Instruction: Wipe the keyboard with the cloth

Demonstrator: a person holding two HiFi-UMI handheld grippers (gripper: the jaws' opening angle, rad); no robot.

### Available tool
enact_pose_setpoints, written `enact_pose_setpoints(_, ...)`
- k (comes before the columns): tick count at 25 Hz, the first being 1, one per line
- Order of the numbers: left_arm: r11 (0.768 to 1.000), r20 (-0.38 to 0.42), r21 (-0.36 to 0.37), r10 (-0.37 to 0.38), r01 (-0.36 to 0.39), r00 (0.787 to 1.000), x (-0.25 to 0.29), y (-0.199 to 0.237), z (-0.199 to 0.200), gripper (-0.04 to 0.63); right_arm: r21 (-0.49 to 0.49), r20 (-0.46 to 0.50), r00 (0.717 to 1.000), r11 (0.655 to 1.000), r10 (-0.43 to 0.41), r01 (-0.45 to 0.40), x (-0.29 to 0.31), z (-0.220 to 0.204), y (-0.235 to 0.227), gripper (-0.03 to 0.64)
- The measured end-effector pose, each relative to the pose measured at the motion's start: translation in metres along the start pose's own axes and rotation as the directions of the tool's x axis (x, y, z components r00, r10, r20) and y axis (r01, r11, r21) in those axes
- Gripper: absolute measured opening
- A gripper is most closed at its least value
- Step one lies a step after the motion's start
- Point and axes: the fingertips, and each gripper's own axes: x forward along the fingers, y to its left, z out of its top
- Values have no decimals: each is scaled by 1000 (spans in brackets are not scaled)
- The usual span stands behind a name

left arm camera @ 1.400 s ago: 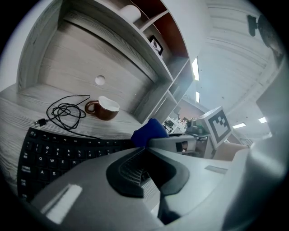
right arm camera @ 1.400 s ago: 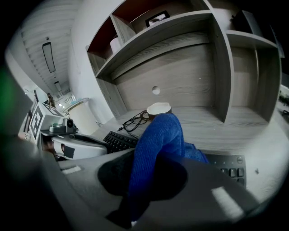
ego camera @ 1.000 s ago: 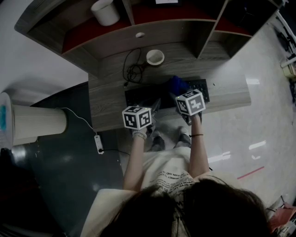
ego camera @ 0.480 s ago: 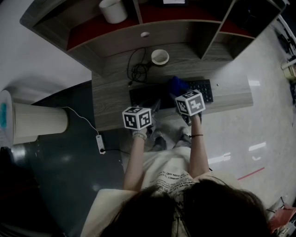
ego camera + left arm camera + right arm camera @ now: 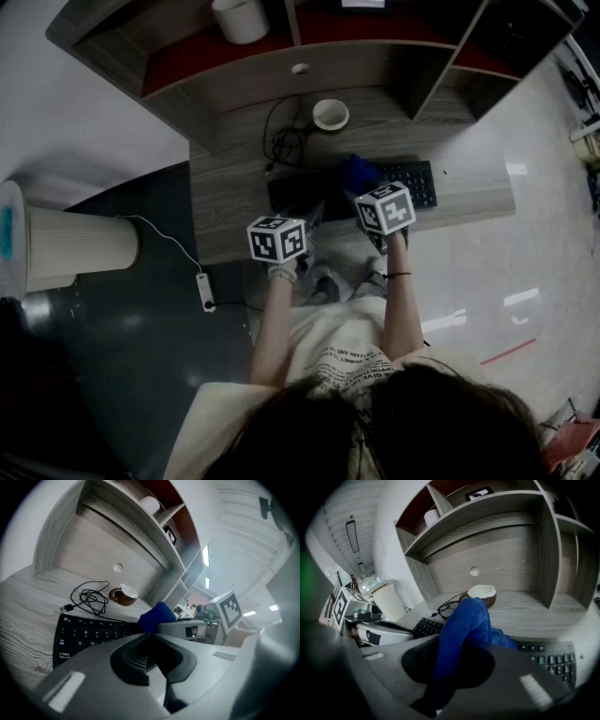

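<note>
A black keyboard lies on the grey wooden desk. A blue cloth rests bunched on its middle keys. My right gripper is shut on the cloth, which rises between the jaws in the right gripper view as a blue fold over the keyboard. My left gripper hovers at the keyboard's front left part. Its jaws are shut, and I see nothing held in them. In the left gripper view the keyboard and the cloth lie just ahead.
A tangled black cable and a white-lined bowl sit behind the keyboard. Shelving rises at the desk's back, with a white cylinder on top. On the floor are a power strip and a white round bin.
Both grippers and the cloth have shifted slightly left relative to the desk and keyboard. A little more of the keyboard's right end shows. Neither gripper's state has changed.
</note>
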Motion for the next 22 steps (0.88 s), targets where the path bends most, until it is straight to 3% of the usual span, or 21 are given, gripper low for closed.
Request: enact_pose_setpoints(22, 1000, 19, -2, 12, -12, 1000, -20, 19, 2, 3, -45, -11, 1000, 999, 29, -30, 22, 5, 32, 60)
